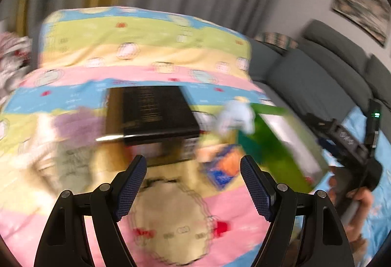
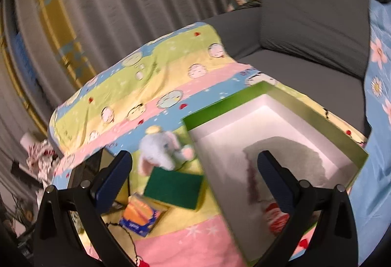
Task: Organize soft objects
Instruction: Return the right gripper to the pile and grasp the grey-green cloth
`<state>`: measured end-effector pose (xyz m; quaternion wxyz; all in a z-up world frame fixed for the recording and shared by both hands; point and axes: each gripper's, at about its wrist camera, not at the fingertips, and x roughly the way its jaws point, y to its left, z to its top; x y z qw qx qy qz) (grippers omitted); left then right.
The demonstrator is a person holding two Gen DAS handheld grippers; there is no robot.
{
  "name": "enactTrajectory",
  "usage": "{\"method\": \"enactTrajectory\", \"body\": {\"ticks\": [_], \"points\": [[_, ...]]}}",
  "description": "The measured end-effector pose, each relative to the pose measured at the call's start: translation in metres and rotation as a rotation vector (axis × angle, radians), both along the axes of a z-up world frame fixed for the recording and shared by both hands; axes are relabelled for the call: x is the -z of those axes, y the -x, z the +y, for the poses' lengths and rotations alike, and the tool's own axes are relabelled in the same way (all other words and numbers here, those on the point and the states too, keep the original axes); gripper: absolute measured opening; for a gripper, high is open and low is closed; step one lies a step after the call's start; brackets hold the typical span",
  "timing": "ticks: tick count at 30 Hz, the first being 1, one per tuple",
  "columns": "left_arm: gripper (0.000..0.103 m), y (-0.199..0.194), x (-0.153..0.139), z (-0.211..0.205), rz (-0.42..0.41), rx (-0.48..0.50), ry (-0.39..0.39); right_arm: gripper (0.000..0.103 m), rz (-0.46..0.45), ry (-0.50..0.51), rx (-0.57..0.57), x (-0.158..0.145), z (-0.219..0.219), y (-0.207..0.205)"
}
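Both the left hand-held gripper [image 1: 193, 184] and right hand-held gripper [image 2: 194, 175] are released and empty. A plush elephant [image 2: 160, 151] lies on the striped blanket [image 2: 156, 71], touching the green sponge [image 2: 174, 190] beside the green box [image 2: 315, 108].

Green box [image 2: 276, 135] open, unobstructed above

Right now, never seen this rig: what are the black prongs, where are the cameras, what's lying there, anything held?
No robot: a person carries a handheld gripper in each hand, with a fisheye camera looking along its fingers. The left gripper and right gripper are both open and empty. The left view also catches the right hand. On the striped cartoon blanket lie a plush elephant, a green sponge, a blue-orange packet and a black box. The open green box already holds something grey, too blurred to name.
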<state>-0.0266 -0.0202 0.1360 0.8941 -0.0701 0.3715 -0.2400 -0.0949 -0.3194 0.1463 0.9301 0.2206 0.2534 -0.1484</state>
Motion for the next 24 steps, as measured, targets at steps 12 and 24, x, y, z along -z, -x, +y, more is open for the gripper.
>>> {"method": "enactTrajectory", "body": {"ticks": [12,24], "points": [[0.079,-0.001,0.052,0.141,0.048,-0.347,0.029,0.102,0.041,0.137,-0.152,0.001,0.083,-0.021],[0.079,-0.001,0.056,0.197,0.103,-0.444,0.062,0.102,0.107,0.052,-0.467,0.018,0.176,-0.049]]}}
